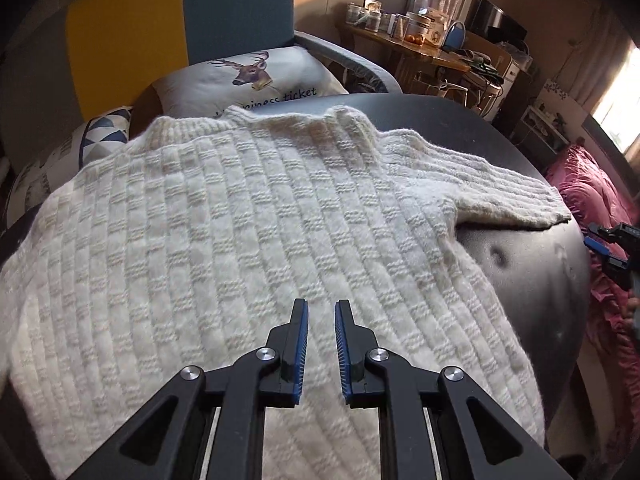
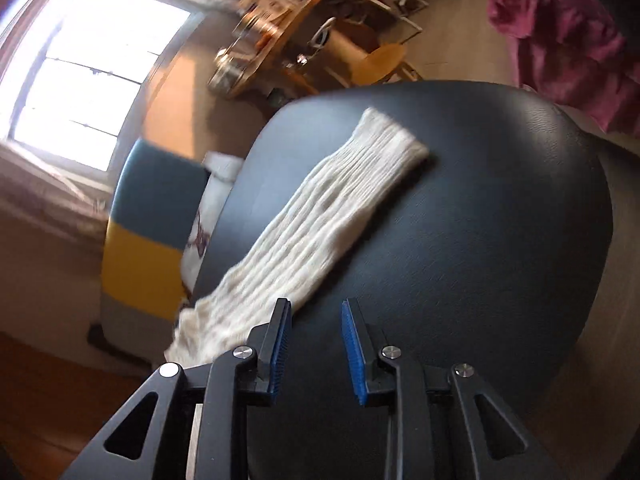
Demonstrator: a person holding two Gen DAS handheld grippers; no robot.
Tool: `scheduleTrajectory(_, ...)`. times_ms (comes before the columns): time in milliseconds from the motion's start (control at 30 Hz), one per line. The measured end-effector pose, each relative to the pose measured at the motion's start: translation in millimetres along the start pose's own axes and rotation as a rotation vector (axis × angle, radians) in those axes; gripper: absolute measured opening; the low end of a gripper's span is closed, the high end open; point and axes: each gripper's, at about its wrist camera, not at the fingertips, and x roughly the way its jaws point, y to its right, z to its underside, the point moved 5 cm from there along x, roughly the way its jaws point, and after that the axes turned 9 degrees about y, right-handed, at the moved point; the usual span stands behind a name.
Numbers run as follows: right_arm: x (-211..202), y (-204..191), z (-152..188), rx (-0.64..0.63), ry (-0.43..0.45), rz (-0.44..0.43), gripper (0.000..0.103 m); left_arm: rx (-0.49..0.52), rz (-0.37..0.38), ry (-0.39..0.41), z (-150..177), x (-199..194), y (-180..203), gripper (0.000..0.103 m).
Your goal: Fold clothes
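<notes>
A cream knit sweater (image 1: pixel 248 216) lies flat on a round black table (image 1: pixel 520 264), collar at the far side. Its right sleeve (image 1: pixel 492 184) stretches out to the right toward the table edge. My left gripper (image 1: pixel 321 305) hovers open over the sweater's lower body, nothing between its fingers. In the right wrist view the same sleeve (image 2: pixel 320 216) runs diagonally across the black table (image 2: pixel 500 240). My right gripper (image 2: pixel 314 306) is open above the bare tabletop, its left finger just beside the sleeve's edge. The right gripper (image 1: pixel 612 240) also shows at the far right of the left wrist view.
A sofa with a yellow and blue back (image 1: pixel 176 28) and a deer-print cushion (image 1: pixel 248 76) stands behind the table. A cluttered wooden desk (image 1: pixel 420 40) is at the back right. Pink bedding (image 1: pixel 600 208) lies to the right of the table.
</notes>
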Motion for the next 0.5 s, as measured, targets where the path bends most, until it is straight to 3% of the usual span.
scheduleTrajectory(100, 19, 13, -26, 0.084, 0.073, -0.009, 0.027, 0.007, 0.011, -0.013, -18, 23, 15, 0.014)
scheduleTrajectory(233, 57, 12, -30, 0.136, 0.070, 0.020, 0.027, 0.025, 0.020, -0.012, -31, 42, 30, 0.014)
scheduleTrajectory(500, 70, 14, -37, 0.183, 0.154, 0.052, 0.025, 0.012, 0.027, -0.088, -16, 65, 28, 0.016)
